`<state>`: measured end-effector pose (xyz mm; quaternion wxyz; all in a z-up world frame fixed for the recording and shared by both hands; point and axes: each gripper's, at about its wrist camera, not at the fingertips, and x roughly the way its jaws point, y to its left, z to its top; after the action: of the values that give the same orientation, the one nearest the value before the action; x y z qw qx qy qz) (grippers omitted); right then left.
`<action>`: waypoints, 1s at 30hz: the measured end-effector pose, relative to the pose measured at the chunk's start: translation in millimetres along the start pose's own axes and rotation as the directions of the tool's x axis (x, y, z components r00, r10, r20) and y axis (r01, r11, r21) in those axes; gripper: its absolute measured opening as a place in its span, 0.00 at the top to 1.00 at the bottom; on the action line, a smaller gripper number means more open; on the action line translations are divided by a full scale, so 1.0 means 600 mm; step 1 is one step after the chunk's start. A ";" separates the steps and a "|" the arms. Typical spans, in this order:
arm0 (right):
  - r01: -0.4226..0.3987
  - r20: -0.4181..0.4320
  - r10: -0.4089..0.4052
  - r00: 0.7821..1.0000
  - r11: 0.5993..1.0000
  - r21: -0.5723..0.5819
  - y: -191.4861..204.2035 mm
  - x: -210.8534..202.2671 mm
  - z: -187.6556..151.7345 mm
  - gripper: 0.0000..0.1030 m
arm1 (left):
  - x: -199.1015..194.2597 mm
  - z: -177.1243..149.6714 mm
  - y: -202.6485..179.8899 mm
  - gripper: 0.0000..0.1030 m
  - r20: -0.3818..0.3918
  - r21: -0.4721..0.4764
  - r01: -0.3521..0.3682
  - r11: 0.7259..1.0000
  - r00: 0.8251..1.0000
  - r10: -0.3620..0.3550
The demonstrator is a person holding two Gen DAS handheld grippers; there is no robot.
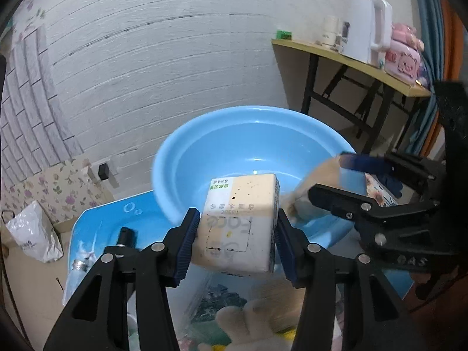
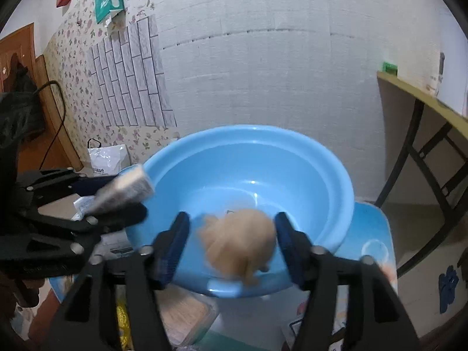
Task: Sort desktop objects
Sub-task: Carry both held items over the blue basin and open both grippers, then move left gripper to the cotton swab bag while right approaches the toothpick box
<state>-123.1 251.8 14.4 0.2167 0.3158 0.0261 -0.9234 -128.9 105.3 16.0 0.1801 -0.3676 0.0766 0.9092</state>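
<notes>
A white kettle (image 1: 369,26) and pink case (image 1: 405,58) (cartoon faces) sit on a wooden side table (image 1: 345,60).

Both wrist views near (above) basin (image 1: 204,146)

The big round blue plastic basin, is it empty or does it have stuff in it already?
Empty, as far as shown: the blue plastic basin has a bare, glossy floor. The tissue pack and the tan plush toy are held over its near rim.

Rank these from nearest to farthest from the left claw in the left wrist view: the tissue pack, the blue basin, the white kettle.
1. Tissue pack, gripped in the left claw.
2. Blue basin, just beyond, centre.
3. White kettle, upper right on the yellow shelf.
</notes>
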 end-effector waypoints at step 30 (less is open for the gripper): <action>0.182 -0.134 -0.170 0.976 0.980 0.081 -0.071 -0.085 -0.125 0.37 | -0.076 -0.106 0.036 0.09 -0.036 -0.105 -0.121 0.987 0.992 0.118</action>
<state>-62.1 323.8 -18.8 0.1171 0.3798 0.0245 -0.9173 -66.4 56.0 2.2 0.1044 -0.3850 0.0525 0.9155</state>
